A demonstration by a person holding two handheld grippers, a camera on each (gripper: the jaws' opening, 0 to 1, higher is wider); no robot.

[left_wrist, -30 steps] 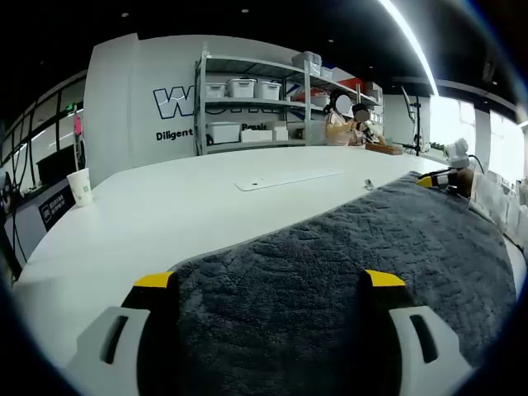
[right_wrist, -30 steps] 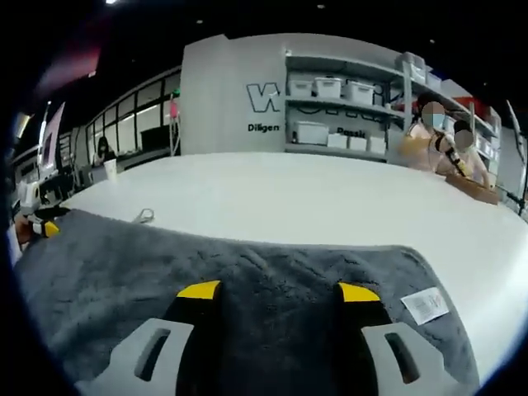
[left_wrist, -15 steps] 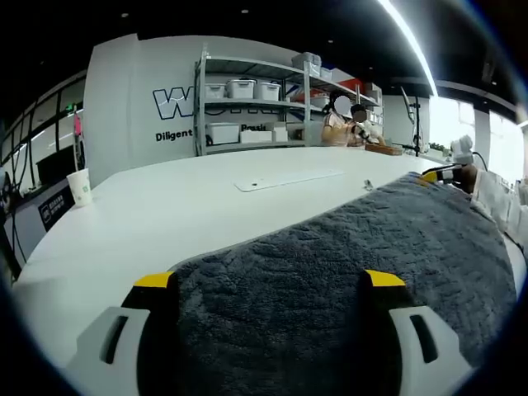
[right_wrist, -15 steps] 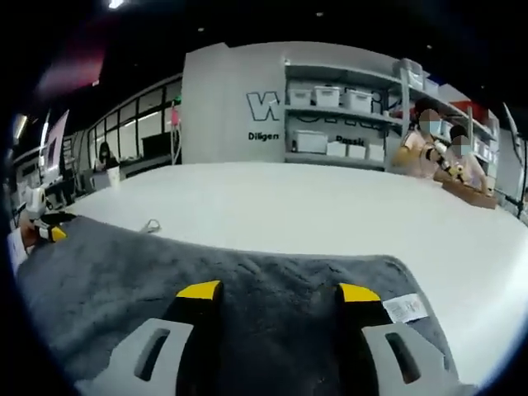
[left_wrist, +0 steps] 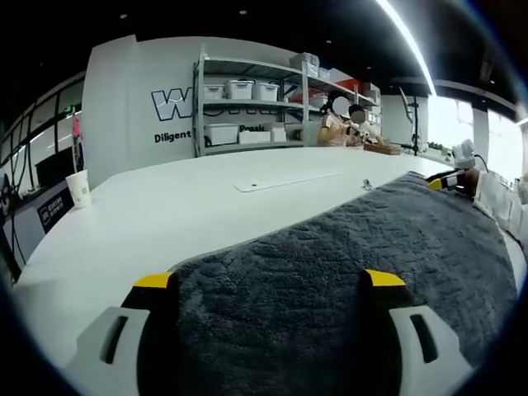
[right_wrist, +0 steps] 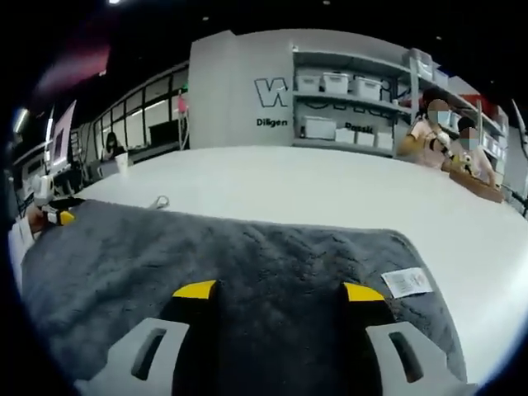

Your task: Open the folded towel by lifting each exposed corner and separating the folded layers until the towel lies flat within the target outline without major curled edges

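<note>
Two grippers: both sit at the near edge of the towel, one at each end of it.
Desk (left_wrist: 165,223): white, broad; it carries the towel.
Towel (left_wrist: 330,272): dark grey, spread across the near part of the desk, with its near edge running over both sets of jaws. A white label (right_wrist: 407,282) lies at its right corner. No target outline can be made out.
Left gripper (left_wrist: 271,280): jaws stand apart, yellow tips showing, cloth draped between them; whether the cloth is pinched cannot be told.
Right gripper (right_wrist: 279,290): jaws likewise apart under the cloth; grip cannot be told.
Step in hand (judgement): spreading and settling the near edge. To do it well, keep both ends level, draw evenly outward and toward the person, and lower the cloth without dragging so the corners do not curl.
Shelf bins (left_wrist: 242,88): closed white boxes on the far rack; contents not visible.
Paper cup (left_wrist: 80,186): stands at the desk's left edge, well apart from the towel; contents cannot be seen.
</note>
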